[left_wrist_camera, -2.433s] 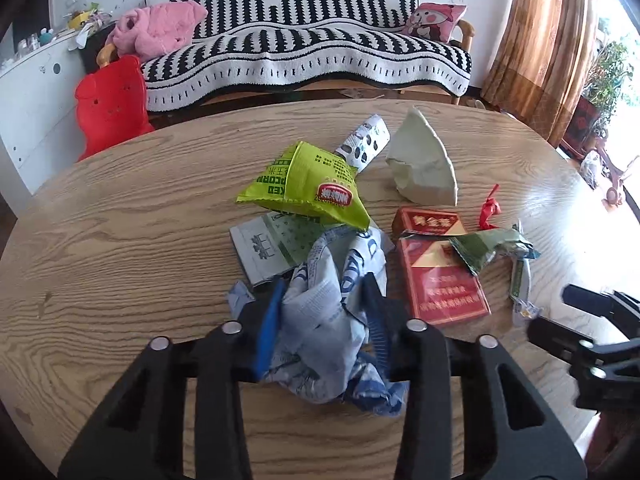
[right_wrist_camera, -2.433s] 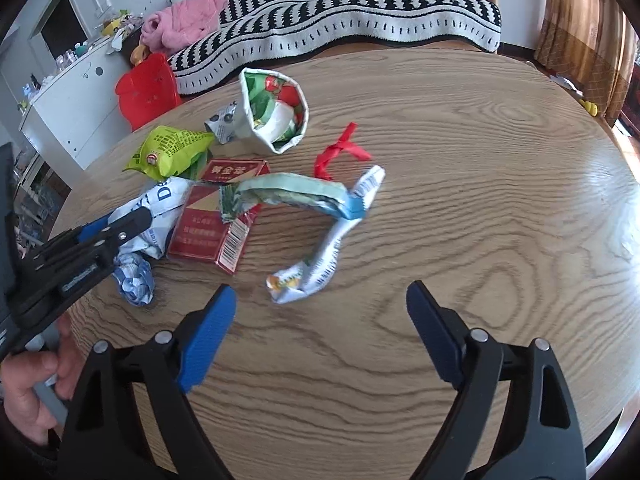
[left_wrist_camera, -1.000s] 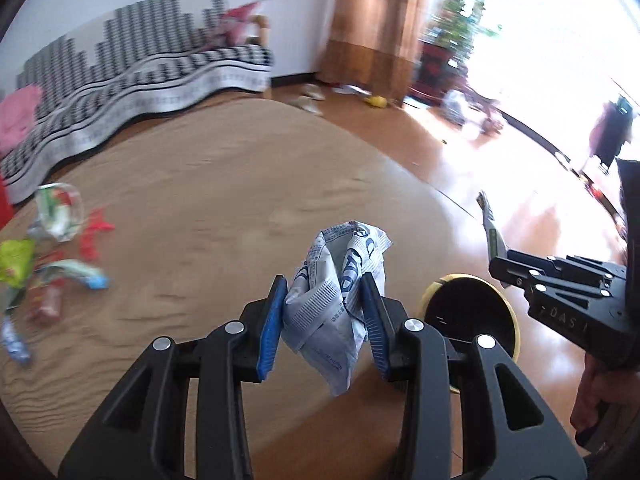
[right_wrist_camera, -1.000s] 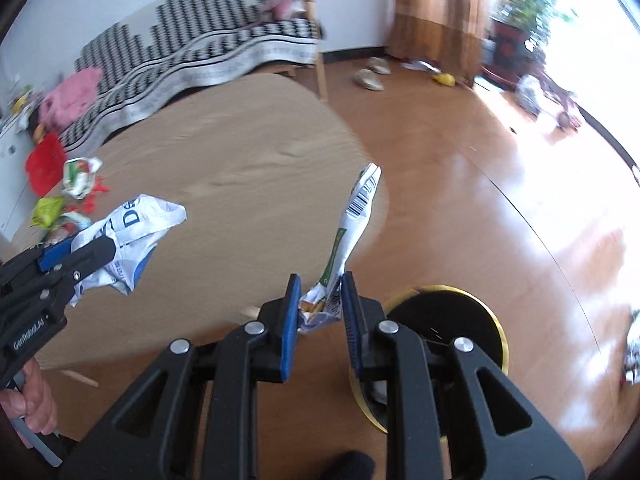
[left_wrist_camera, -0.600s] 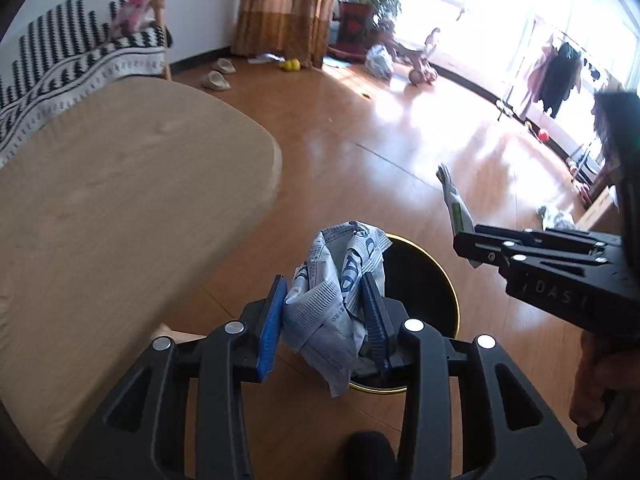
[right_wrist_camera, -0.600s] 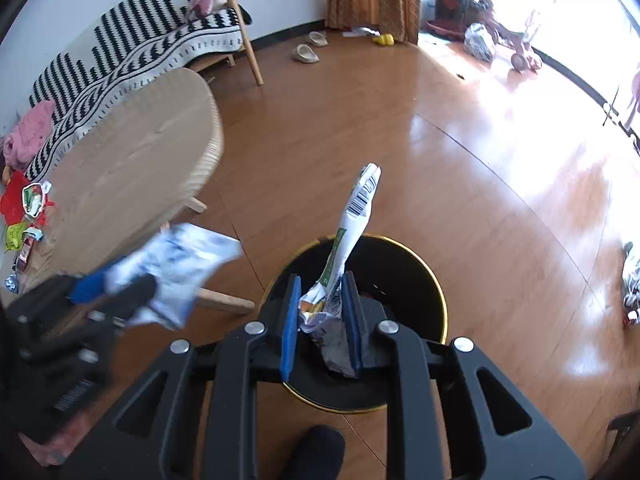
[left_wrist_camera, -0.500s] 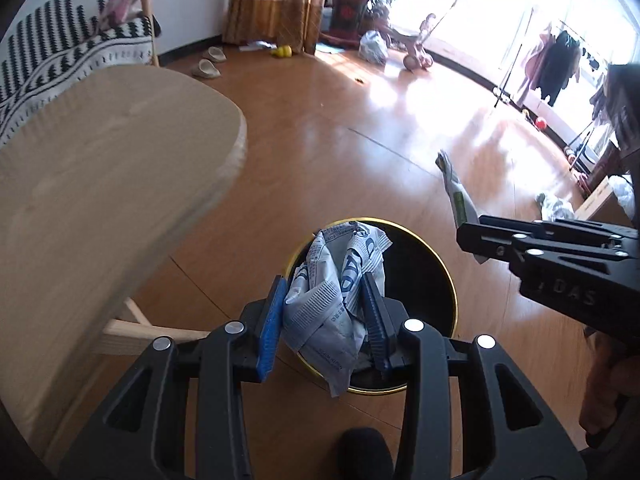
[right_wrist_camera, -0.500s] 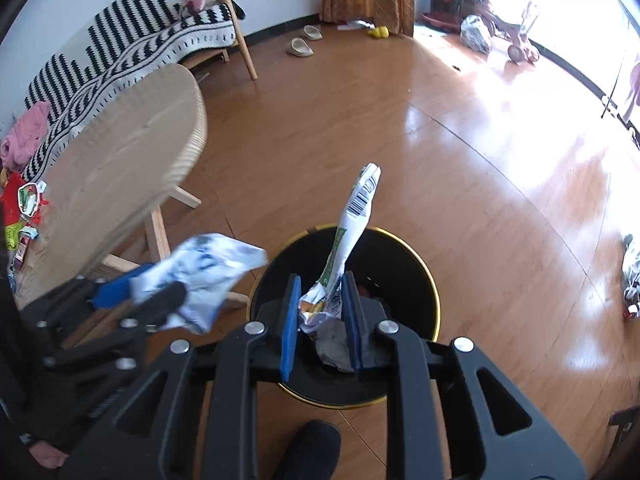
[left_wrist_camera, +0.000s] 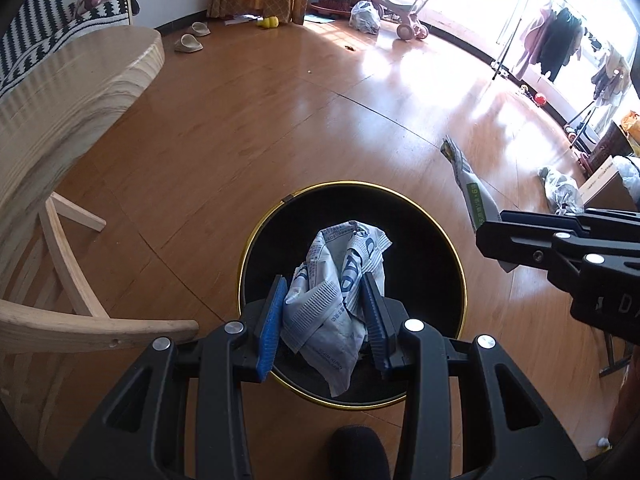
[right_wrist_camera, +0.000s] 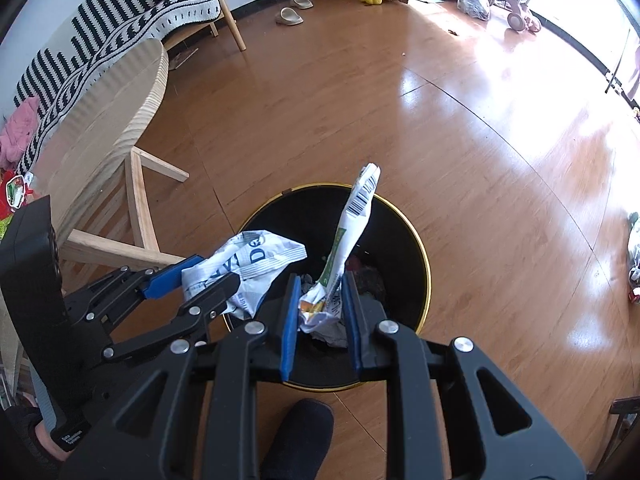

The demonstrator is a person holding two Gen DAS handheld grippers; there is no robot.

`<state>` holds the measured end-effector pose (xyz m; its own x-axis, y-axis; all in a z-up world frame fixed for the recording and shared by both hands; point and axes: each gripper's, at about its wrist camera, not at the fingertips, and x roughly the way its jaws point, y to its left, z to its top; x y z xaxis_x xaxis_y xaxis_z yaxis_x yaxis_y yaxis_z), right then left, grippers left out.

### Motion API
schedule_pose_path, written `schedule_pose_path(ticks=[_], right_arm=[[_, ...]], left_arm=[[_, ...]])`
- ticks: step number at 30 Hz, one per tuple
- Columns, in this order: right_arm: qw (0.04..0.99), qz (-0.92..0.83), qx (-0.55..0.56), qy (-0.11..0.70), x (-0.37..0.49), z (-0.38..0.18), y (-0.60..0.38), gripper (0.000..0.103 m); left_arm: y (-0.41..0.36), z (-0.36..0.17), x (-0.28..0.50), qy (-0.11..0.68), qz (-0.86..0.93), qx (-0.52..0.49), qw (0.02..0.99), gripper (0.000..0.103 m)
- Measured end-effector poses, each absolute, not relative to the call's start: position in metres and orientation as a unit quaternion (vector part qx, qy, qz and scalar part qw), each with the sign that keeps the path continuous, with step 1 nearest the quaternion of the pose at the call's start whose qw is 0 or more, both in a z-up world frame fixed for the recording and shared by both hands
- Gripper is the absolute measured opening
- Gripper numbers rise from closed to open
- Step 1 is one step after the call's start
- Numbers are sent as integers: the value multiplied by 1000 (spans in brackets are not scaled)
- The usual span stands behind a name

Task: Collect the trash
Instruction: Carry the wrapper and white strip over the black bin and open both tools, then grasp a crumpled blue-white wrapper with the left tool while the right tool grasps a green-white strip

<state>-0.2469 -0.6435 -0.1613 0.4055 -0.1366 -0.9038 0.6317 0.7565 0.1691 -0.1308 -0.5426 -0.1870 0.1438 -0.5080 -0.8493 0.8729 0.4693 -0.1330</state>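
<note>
A black trash bin with a gold rim [left_wrist_camera: 256, 236] [right_wrist_camera: 416, 236] stands on the wood floor right below both grippers. My left gripper [left_wrist_camera: 326, 316] is shut on a crumpled white and blue wrapper [left_wrist_camera: 340, 276] and holds it over the bin's mouth; both also show in the right wrist view, the gripper [right_wrist_camera: 192, 284] and the wrapper [right_wrist_camera: 256, 260]. My right gripper [right_wrist_camera: 320, 316] is shut on a long white and green wrapper [right_wrist_camera: 352, 224] that sticks up over the bin. In the left wrist view this gripper [left_wrist_camera: 496, 240] holds the wrapper [left_wrist_camera: 468, 184] at the bin's right.
The round wooden table [left_wrist_camera: 60, 92] [right_wrist_camera: 108, 100] is to the left, with its legs [right_wrist_camera: 140, 196] close to the bin. More trash [right_wrist_camera: 14, 196] lies on its far part. A striped sofa [right_wrist_camera: 120, 8] is behind. A dark foot [right_wrist_camera: 300, 432] is near the bin.
Both grippers swung away from the table with their wrappers. They have come in over the bin, which is now larger and centred beneath them. Both stay shut.
</note>
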Motion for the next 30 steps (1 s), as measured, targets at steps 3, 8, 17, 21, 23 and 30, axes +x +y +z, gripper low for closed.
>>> schedule_pose_path(ticks=[3,8,17,21,23,30], right_arm=[[798,-242,254,490,-244,-162,-645,21],[795,-244,258,491,-243,-164,-644,21],[796,-248,260,487,-241,-163,-644,21],[793,-256,266,485,-240,-163,-645,38],[794,-263,264,480,-240,-160,-646,49],[800,-277,254,467,-241,-150,-641,77]], left_arm=[[-542,-187,-133,451,-476,200,728,40],[-545,-185,-136,448,-478,202,729,54],[-544,-176,-140,435,-481,209,732,62],[-541,-172,-140,431,-479,209,736,67],[-540,-170,-139,430,-477,209,737,68],[-529,-161,-132,424,-470,205,746,83]])
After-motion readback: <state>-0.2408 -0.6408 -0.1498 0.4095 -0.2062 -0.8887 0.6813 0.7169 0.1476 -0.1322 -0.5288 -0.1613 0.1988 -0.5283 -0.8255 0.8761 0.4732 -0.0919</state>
